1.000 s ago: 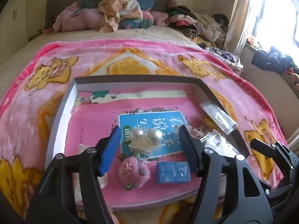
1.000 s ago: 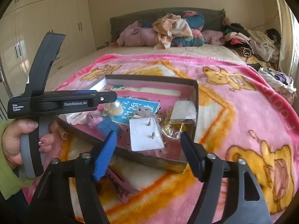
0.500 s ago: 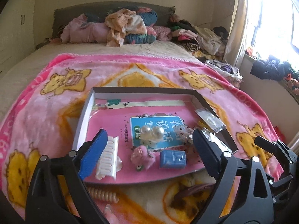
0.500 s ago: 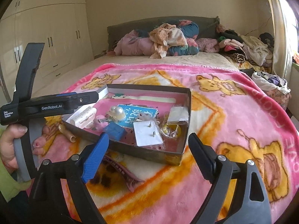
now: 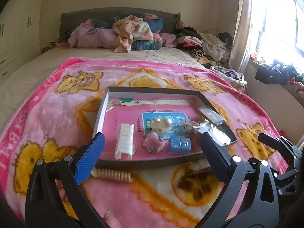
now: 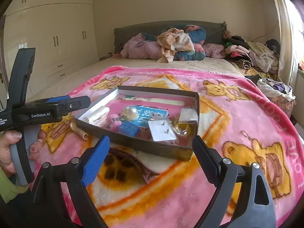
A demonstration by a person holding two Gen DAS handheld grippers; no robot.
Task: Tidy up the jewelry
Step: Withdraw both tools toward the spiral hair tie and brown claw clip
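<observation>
On the pink blanket [image 5: 57, 114], the jewelry tray [image 5: 102, 112] is being filled; the left gripper [image 5: 152, 157] is opening empty, the right gripper [image 6: 152, 161] held apart; next, the beige coil [image 5: 112, 174] probably needs collecting.

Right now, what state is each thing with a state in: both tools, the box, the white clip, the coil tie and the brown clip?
Left tool: jaws opening, nothing between them.
Right tool: open, empty.
Box: lidless, on the blanket.
White clip: lying flat in the box.
Coil tie: outside the box, on the blanket.
Brown clip: outside the box, on the blanket.
</observation>
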